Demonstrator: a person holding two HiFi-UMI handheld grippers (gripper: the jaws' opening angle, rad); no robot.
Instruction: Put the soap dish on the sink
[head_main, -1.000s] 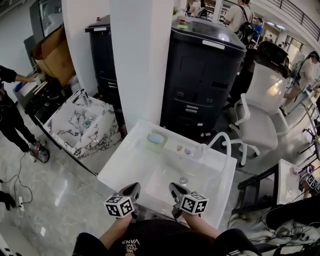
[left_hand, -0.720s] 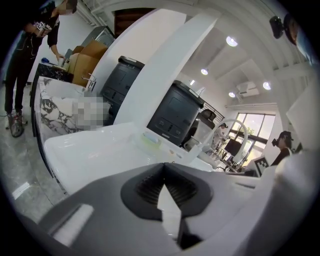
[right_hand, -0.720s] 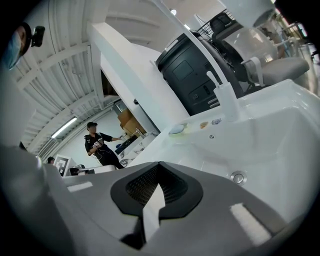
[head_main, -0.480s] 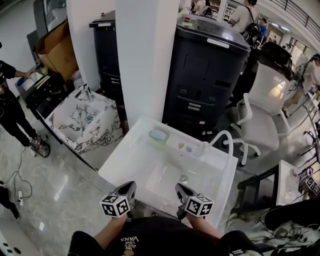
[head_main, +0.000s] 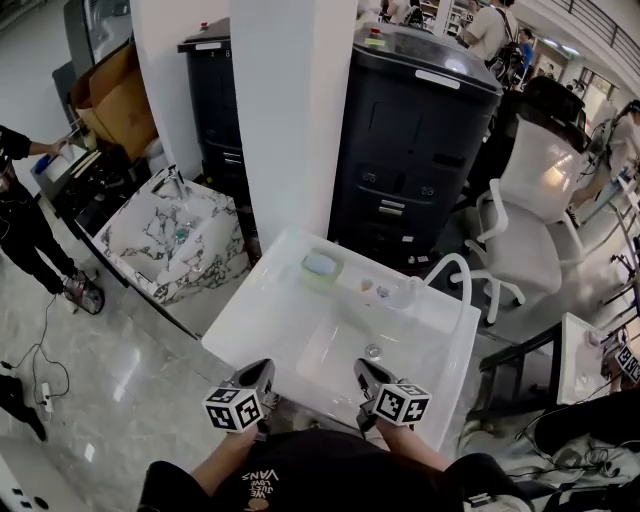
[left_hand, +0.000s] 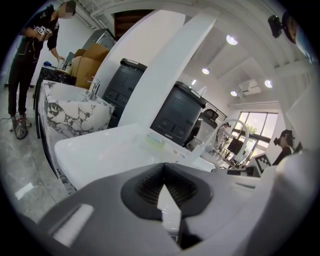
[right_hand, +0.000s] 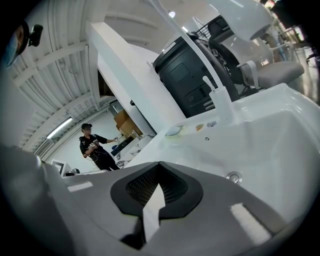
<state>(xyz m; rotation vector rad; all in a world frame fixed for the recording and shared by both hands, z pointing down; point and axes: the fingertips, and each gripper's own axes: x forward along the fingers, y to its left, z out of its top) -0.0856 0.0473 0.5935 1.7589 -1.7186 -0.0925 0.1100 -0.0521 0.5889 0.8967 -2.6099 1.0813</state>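
Looking down in the head view, the left gripper (head_main: 262, 374) and the right gripper (head_main: 364, 372) hover over the front rim of the white sink (head_main: 262, 322), each with jaws pressed together and touching nothing. The soap dish (head_main: 320, 266), pale green with a bluish bar in it, sits on the sink's back ledge, left of the faucet (head_main: 405, 292) and well apart from both grippers. In the left gripper view, the left gripper (left_hand: 166, 195) shows its pads meeting with nothing between them, the soap dish (left_hand: 156, 141) far ahead. In the right gripper view, the right gripper (right_hand: 154, 196) is likewise clamped on nothing, above the drain (right_hand: 233, 176). Compared with a second ago, jaws, grippers and dish are unchanged; only the camera has shifted slightly.
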